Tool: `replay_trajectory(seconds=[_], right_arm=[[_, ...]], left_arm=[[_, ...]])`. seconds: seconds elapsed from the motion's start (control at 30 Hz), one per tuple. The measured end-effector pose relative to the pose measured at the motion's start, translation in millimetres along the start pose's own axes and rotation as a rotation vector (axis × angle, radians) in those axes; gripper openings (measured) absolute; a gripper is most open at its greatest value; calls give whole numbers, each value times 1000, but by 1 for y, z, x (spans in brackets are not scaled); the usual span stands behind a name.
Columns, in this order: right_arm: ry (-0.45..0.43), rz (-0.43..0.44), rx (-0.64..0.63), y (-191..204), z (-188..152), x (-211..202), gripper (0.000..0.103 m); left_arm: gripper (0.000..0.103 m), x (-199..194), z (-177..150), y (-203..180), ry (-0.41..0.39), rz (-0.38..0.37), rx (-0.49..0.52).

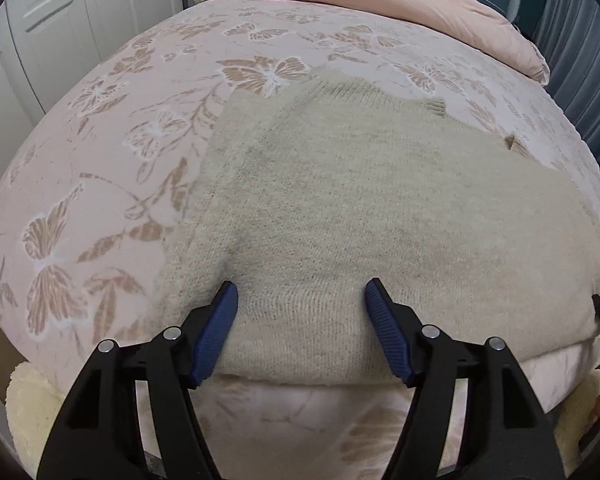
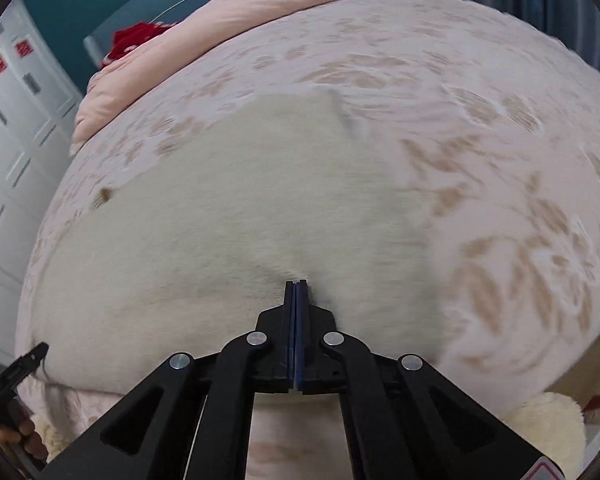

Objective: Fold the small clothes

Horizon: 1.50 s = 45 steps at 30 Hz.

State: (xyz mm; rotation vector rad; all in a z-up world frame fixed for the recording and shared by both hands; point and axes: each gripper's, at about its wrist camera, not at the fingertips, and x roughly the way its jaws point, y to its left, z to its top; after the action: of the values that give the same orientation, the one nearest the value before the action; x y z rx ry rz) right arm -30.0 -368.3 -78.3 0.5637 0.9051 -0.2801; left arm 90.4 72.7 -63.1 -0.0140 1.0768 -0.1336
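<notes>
Your left gripper (image 1: pixel 302 292): blue pads apart over fuzzy cream knit sweater (image 1: pixel 340 200), nothing pinched. Your right gripper (image 2: pixel 296 283): pads pressed together, sweater not visibly caught. Sweater lies on pink butterfly bedspread (image 1: pixel 99 160).

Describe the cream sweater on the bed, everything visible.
The cream sweater is a fuzzy, fine-ribbed knit that looks woolly. It lies spread flat on the butterfly-print bedspread, its near edge hanging just over the bed's edge. Small brown bits show at its far right side. The left tool is open, its blue pads straddling the near hem without pinching it. The right tool is shut, its tip at a small pucker in the knit; whether fabric is pinched cannot be told.
</notes>
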Motion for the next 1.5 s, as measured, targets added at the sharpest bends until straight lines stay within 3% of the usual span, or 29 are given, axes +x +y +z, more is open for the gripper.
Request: replay_trajectory(seconds=[0.1,0.17,0.23,0.33,0.37,0.4,0.43,0.5,0.53,0.63,0.73,0.83,0.93,1.0,1.1,1.2,1.27,1.3,1.33,1.4,1.5], right_arm=[[8,-14,46,-9,1,-13,0],[-5,-44,-24,20,1,-23,5],[-32,12,-98,50,-1,-32,6],[1,-47,-153,58,-3,-13,4],[55,-98,-138,47,-4,4,0],[85,-95,-106,33,-7,14,0],[68,-45,-54,23,-10,7,0],[54,-50,6,20,-9,-12,1],[43,-43,3,26,-10,-21,11],[29,39,-64,58,-13,-40,11],[42,72,-196,100,-21,-30,11],[185,-30,-299,117,-44,31,10],[144,-83,-290,129,-47,28,12],[125,4,-244,143,-38,11,10],[84,65,-362,193,-24,-3,10],[104,146,-381,228,-12,12,10],[118,151,-353,239,-5,23,11],[98,141,-341,240,0,24,16],[74,126,-326,238,7,25,33],[18,90,-290,223,26,21,55],[-61,-18,-256,178,62,16,60]], left_arm=[[65,1,-4,-13,-12,63,46],[64,-7,-1,-19,-1,72,28],[67,-18,0,-20,-9,46,-3],[70,-7,-5,-13,41,117,0],[71,0,-7,-5,65,98,-17],[71,-1,-9,3,68,63,-50],[71,-7,-10,8,60,36,-72],[70,-22,-12,16,42,4,-90],[70,-29,-14,21,32,-4,-101],[75,-40,-24,37,9,-12,-169],[75,-34,-32,47,41,-22,-223],[75,-31,-37,49,63,-19,-232],[76,-37,-37,54,60,-17,-236],[80,-42,-37,61,42,-36,-251],[80,-50,-34,63,4,-45,-259],[80,-55,-12,48,-28,-83,-232],[81,-58,11,38,-56,-109,-217],[84,-59,24,34,-75,-120,-210],[88,-58,40,32,-94,-136,-201],[91,-51,74,29,-107,-145,-186],[93,-23,122,24,-103,-144,-140]])
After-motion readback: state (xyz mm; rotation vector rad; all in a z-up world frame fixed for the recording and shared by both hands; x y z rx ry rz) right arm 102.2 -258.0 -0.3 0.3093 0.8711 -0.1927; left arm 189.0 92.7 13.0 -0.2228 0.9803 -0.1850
